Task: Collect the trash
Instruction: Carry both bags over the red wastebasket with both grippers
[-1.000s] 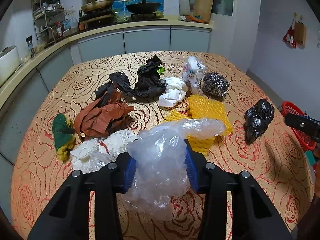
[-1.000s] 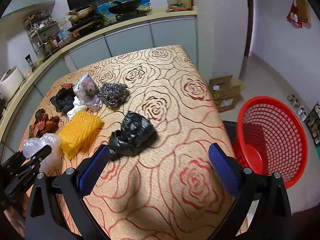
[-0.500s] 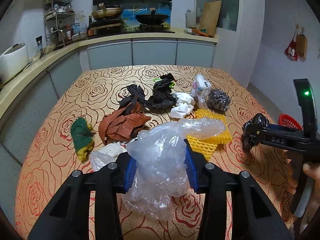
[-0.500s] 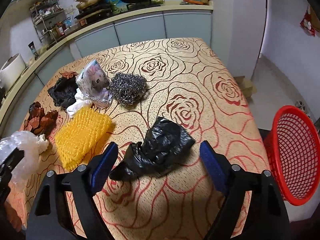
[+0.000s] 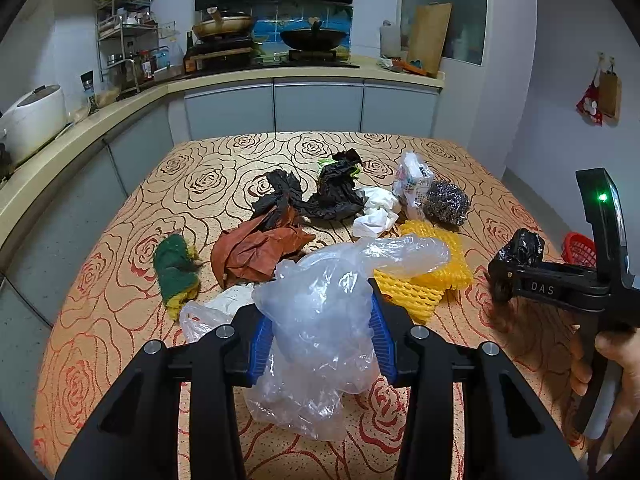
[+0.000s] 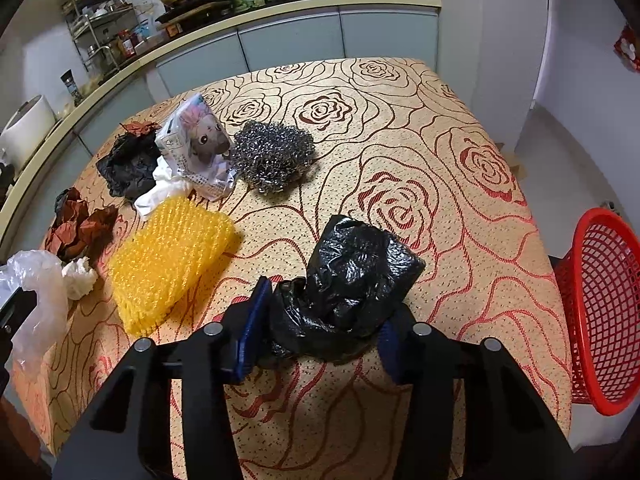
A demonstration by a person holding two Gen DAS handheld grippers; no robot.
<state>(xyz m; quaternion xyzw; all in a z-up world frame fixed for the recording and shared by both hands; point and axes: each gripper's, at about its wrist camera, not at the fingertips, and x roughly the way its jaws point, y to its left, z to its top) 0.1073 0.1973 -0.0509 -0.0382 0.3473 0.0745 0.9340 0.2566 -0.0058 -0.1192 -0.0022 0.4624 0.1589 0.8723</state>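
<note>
My left gripper (image 5: 318, 336) is shut on a crumpled clear plastic bag (image 5: 320, 304), held just above the rose-patterned table (image 5: 120, 280). My right gripper (image 6: 320, 332) is closing its jaws on a crumpled black plastic bag (image 6: 356, 268), and both blue pads touch its sides. In the left wrist view that black bag (image 5: 522, 246) shows at the tip of the right gripper (image 5: 500, 280), with a hand on its handle. A red mesh basket (image 6: 600, 300) stands on the floor beyond the table's right edge.
More trash lies on the table: yellow foam netting (image 5: 424, 276), a steel scourer (image 5: 446, 202), white tissue (image 5: 376, 210), a printed wrapper (image 5: 412, 184), black paper (image 5: 332, 192), brown paper (image 5: 256, 252) and a green sponge (image 5: 174, 268). Kitchen counters run behind and left.
The right gripper came down and forward around the black bag, and its jaws closed in from wide open onto it. The left gripper rose slightly, still holding the clear bag.
</note>
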